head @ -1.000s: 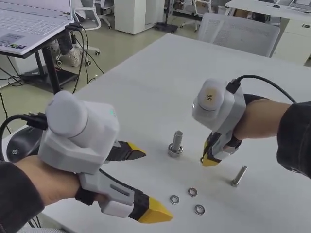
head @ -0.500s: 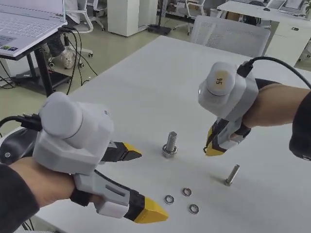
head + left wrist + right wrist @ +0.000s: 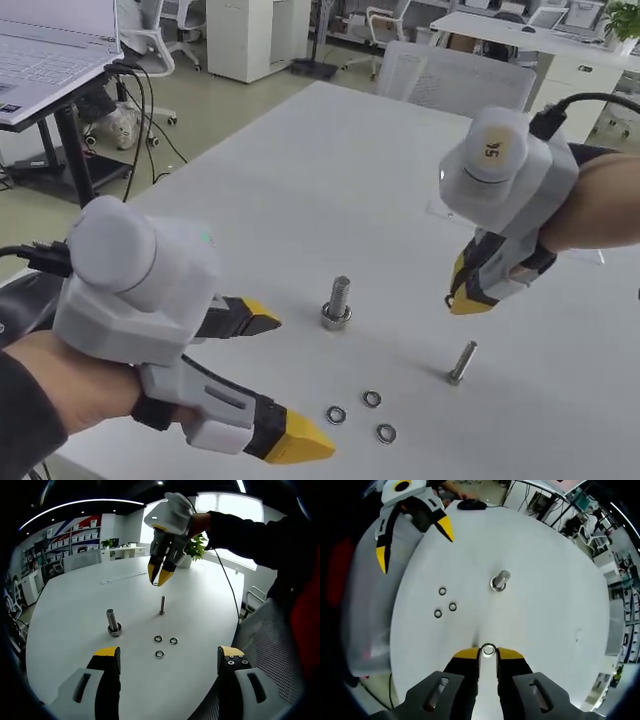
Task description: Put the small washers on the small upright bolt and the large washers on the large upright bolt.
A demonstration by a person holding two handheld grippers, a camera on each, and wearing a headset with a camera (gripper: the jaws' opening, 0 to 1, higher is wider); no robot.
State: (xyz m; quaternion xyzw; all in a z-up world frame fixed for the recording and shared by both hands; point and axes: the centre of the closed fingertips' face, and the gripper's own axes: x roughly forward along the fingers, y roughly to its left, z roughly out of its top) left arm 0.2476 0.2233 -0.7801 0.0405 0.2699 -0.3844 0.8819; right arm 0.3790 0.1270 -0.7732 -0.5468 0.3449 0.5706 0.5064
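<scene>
The left gripper [image 3: 275,382] sat at the lower left of the head view, a grey plastic body ending in black jaws with yellow wedge tips. Its jaws stood wide apart and held nothing.

The right gripper [image 3: 466,302] hung at the upper right, tips pointing down above the smooth white table [image 3: 300,180]. Its jaws were almost closed. In the right gripper view a small shiny metal ring, a washer [image 3: 488,650], was pinched between the yellow tips.

The large bolt [image 3: 337,300] stood upright near the middle of the frame, a stubby threaded steel shaft with a wider base. The small bolt [image 3: 461,362], thin and threaded, stood to its right, just below the right gripper's tips and apart from them.

The three loose washers [image 3: 372,399], flat dull-silver rings, lay in a tight triangle at the lower middle, near each other but not touching. They were below both bolts and just right of the left gripper's lower tip.

In the left gripper view the right gripper hovered at the top centre, directly above the small bolt.
</scene>
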